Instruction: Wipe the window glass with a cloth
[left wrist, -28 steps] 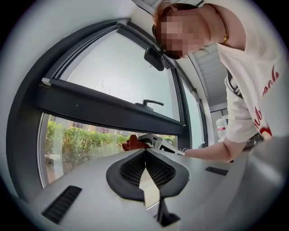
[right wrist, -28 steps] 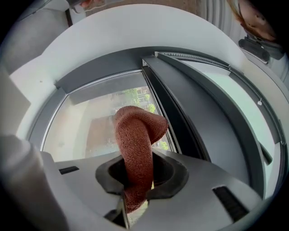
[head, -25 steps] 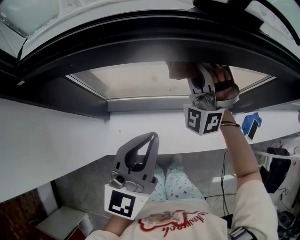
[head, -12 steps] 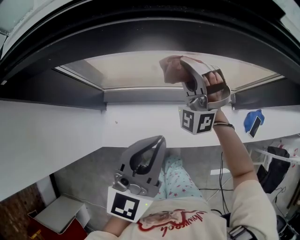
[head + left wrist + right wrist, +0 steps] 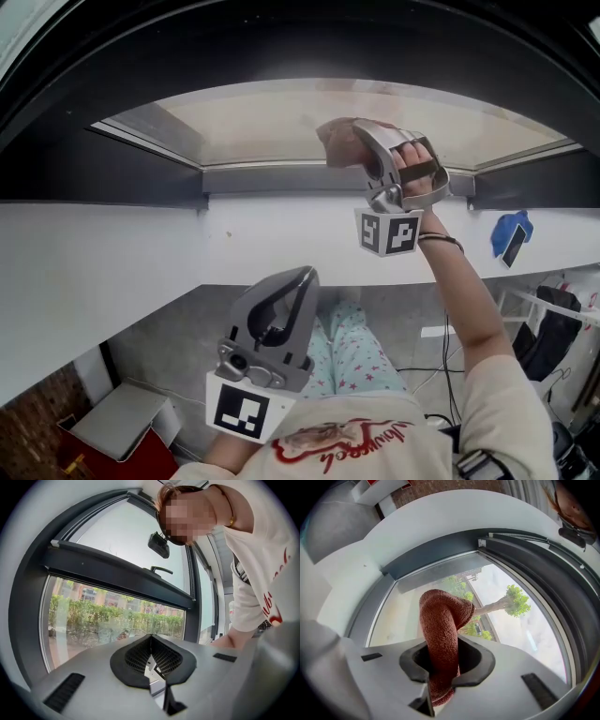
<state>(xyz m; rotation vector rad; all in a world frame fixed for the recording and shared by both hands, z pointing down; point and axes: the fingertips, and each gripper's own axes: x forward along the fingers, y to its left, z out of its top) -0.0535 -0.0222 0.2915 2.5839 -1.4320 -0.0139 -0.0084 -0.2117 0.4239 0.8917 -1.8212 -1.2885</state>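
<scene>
Mid-wipe on window glass (image 5: 520,634) | pinching cloth (image 5: 440,620) in right fingers (image 5: 480,660) | left fingers (image 5: 131,660) pressed together, empty | next, likely: sweep sideways, pressing cloth on glass ahead

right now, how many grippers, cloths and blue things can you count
grippers: 2, left gripper and right gripper
cloths: 1, red-brown cloth in the right gripper
blue things: 1, blue object
total: 4

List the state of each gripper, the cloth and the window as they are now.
right hand-held gripper, shut on the cloth.
left hand-held gripper, shut, nothing between its jaws.
cloth, bunched, held up at the window glass; contact unclear.
window glass, transparent, a tree shows through it.
</scene>
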